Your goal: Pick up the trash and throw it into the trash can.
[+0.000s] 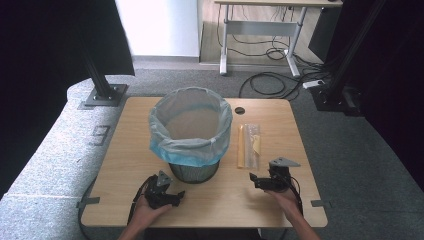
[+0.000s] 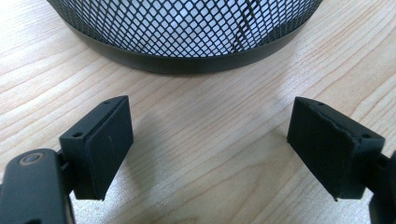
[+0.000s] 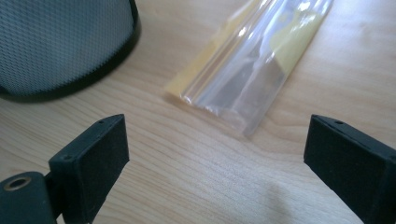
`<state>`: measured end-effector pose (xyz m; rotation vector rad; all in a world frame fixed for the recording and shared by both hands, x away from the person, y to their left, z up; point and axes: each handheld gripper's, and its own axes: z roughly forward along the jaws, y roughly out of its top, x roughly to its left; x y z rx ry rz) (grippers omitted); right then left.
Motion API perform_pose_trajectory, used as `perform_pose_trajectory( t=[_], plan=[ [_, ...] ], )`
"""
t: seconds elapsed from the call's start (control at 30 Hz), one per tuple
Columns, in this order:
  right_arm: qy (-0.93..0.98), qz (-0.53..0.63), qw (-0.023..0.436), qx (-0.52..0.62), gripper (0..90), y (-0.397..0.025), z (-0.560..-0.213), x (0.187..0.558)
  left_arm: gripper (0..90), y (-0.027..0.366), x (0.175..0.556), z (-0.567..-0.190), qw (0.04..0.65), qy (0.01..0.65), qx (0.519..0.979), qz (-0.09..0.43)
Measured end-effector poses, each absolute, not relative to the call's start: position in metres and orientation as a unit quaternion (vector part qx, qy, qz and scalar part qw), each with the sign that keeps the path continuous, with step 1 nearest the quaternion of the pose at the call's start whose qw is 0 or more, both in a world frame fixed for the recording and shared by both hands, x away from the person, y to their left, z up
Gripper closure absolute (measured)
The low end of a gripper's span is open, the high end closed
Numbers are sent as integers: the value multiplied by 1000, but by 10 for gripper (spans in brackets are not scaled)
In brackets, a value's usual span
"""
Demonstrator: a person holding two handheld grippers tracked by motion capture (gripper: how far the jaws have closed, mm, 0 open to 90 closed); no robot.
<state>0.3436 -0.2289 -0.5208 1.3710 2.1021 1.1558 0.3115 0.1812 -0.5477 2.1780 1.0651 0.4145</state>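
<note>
Wooden counter (image 1: 210,200): pale, grained top; bare wood lies between the jaws in both gripper views.
Left gripper (image 1: 176,196): held in the person's left hand (image 1: 150,207) near the counter's front edge, jaws spread wide with nothing between them; it sits just in front of the basket's base.
Right gripper (image 1: 253,179): held in the right hand (image 1: 285,197) at the front right, jaws spread wide and empty, a grey three-cornered plate on top.
Mesh wastebasket (image 1: 194,172): black wire mesh, upright at the counter's middle; in the left gripper view its solid bottom band (image 2: 196,58) rests on the wood just beyond the jaws.
Bin liner (image 1: 192,150): translucent white-blue bag lining the basket, folded down over its rim.
Plastic packet (image 1: 249,145): clear sleeve with yellow contents, lying flat to the right of the basket, apart from it; in the right gripper view it (image 3: 252,70) lies just beyond the jaws.
Counter hole (image 1: 240,110): dark round opening behind the packet.
</note>
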Motion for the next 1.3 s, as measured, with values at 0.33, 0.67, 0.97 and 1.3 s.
perform_pose_trajectory(
  t=[0.33,0.67,0.97,1.3],
  plan=[
    [729,419,196,505,81,-249,-517,342,142,181,311,-548,334,408,834,159],
    [730,406,216,505,115,-244,-513,342,142,181,311,-548,334,408,834,159],
    [725,397,232,512,124,-244,-514,346,142,181,311,-548,334,409,834,159],
    [718,402,251,510,131,-232,-512,353,142,181,311,-548,334,409,834,159]
  ],
)
